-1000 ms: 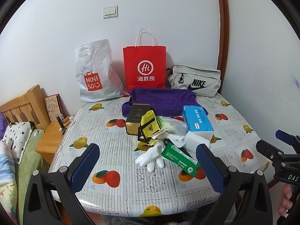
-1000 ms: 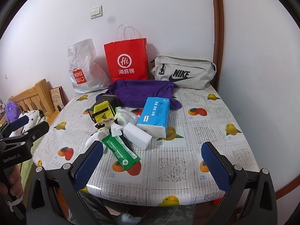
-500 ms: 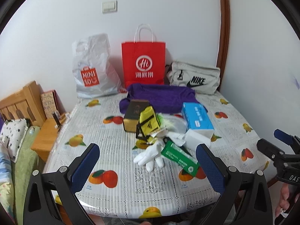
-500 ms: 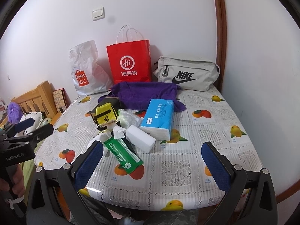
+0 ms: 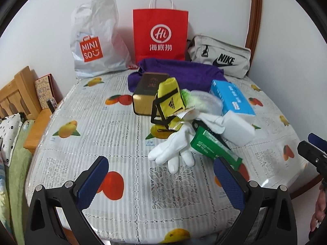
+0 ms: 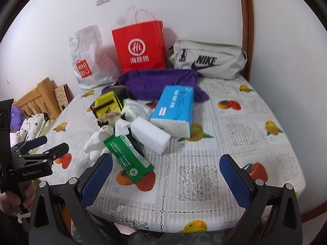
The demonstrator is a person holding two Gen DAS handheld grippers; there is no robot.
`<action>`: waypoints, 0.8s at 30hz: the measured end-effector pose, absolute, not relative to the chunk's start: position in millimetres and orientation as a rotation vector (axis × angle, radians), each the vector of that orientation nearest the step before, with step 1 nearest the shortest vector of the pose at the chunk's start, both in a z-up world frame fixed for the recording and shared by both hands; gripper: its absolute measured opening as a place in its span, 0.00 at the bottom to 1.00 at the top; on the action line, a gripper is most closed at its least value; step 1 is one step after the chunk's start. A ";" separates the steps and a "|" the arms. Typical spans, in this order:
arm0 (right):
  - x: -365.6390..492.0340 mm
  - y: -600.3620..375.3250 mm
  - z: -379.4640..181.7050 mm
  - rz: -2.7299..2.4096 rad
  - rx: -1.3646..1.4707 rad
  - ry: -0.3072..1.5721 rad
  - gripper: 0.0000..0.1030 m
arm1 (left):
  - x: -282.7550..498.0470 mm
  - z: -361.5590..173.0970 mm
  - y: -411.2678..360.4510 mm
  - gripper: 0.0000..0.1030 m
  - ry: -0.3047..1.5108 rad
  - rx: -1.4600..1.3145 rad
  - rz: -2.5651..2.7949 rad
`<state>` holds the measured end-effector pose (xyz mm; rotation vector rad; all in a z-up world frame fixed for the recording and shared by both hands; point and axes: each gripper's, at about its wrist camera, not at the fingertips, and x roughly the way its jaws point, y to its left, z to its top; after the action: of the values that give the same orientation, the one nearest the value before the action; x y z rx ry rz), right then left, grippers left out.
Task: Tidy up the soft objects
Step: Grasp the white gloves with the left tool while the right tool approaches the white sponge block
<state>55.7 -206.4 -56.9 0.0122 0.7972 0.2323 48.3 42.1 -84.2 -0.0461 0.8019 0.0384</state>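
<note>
A pile lies mid-table: a white glove (image 5: 173, 149) (image 6: 96, 140), a green packet (image 5: 212, 149) (image 6: 127, 159), a white sponge block (image 5: 238, 128) (image 6: 150, 134), a blue tissue pack (image 5: 232, 98) (image 6: 174, 107), a yellow pouch (image 5: 170, 101) (image 6: 108, 103) and a purple cloth (image 5: 184, 71) (image 6: 155, 81). My left gripper (image 5: 161, 181) hovers open over the near table edge, short of the glove. My right gripper (image 6: 166, 178) is open too, near the front edge, with the green packet just ahead of its left finger. Nothing is held.
Against the wall stand a white Miniso bag (image 5: 96, 38), a red paper bag (image 5: 160, 34) and a grey Nike bag (image 5: 220, 58). A gold-and-brown box (image 5: 149, 94) sits behind the pouch. A wooden bed frame (image 5: 14, 94) and bedding lie left of the fruit-print tablecloth (image 5: 98, 122).
Both grippers have moved forward toward the table, so the pile looks larger and closer. Both stay open; nothing on the table has shifted.
</note>
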 end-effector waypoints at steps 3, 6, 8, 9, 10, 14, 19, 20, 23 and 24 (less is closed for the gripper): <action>63.6 -204.4 -67.5 0.237 0.016 0.816 1.00 | 59.0 -97.5 43.9 1.00 0.818 -0.045 0.023; 71.0 -201.8 -77.6 0.240 0.014 0.834 1.00 | 69.7 -108.4 44.4 1.00 0.828 -0.053 0.000; 75.2 -200.4 -82.5 0.240 0.009 0.844 1.00 | 76.6 -114.5 43.9 1.00 0.824 -0.052 -0.009; 78.1 -199.3 -85.9 0.237 0.002 0.848 1.00 | 80.6 -117.5 43.5 1.00 0.827 -0.049 -0.012; 80.2 -199.3 -88.3 0.236 -0.002 0.851 1.00 | 84.9 -121.1 43.4 0.98 0.833 -0.045 -0.022; 91.9 -197.7 -99.9 0.227 -0.032 0.869 1.00 | 102.5 -131.2 39.7 0.88 0.844 -0.019 -0.049; 106.5 -199.3 -110.7 0.221 -0.044 0.877 0.99 | 122.2 -141.6 38.5 0.58 0.841 -0.019 -0.101; 109.1 -199.7 -112.7 0.222 -0.043 0.877 0.98 | 125.6 -144.3 38.6 0.56 0.848 -0.021 -0.108; 115.6 -198.8 -117.6 0.230 -0.047 0.880 0.97 | 134.0 -152.4 36.6 0.40 0.871 -0.021 -0.136; 117.6 -197.6 -118.9 0.232 -0.051 0.879 0.97 | 135.7 -154.1 36.1 0.31 0.875 -0.022 -0.143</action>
<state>117.6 -197.6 -118.9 -0.0508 0.8787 0.2316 135.7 36.1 -154.1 -0.0219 0.8755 -0.1428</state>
